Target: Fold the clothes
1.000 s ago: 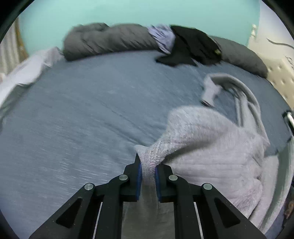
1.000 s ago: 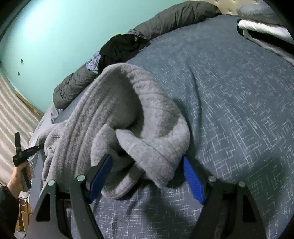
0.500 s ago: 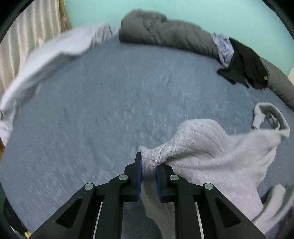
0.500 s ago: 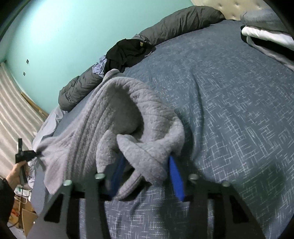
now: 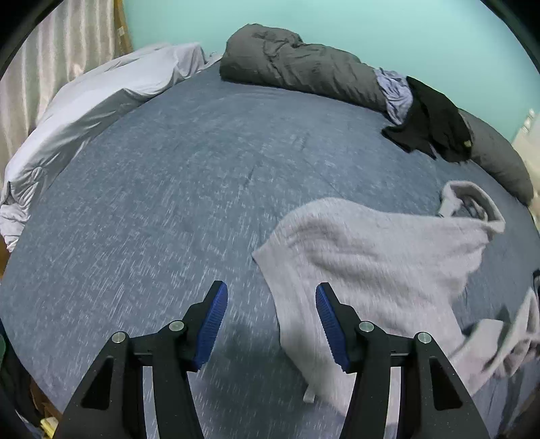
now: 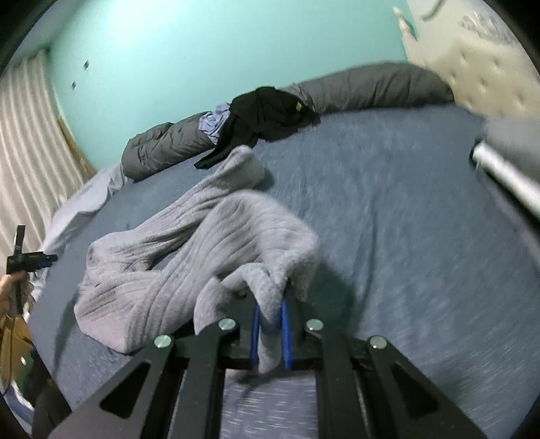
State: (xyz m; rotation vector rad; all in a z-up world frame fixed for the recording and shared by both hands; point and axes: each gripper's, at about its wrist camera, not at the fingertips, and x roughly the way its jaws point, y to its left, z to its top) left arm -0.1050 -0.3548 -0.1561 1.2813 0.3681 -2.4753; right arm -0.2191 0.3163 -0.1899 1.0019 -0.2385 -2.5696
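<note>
A grey knitted sweater is spread loosely on the blue bed, lying crumpled rather than flat, with its hood or collar opening turned toward the far side. The left hand-held gripper is held above the bed with its 2 blue-padded fingers set wide apart; nothing is gripped between them, and the near edge of the sweater is seen just inside the right-hand finger. Whether the cloth is touched by that finger cannot be told.

In the right wrist view, the right hand-held gripper is closed tightly on a bunched fold of the sweater, and the cloth is pinched between the 2 blue pads. From that pinch the garment is draped away to the left across the bed.

Along the far edge of the bed a rolled dark grey duvet is laid against the teal wall. A black garment and a pale lilac one are heaped on it. A white sheet is bunched at the left edge, beside a striped curtain.

At the left border of the right wrist view, a person's hand is seen on the left gripper's handle.
</note>
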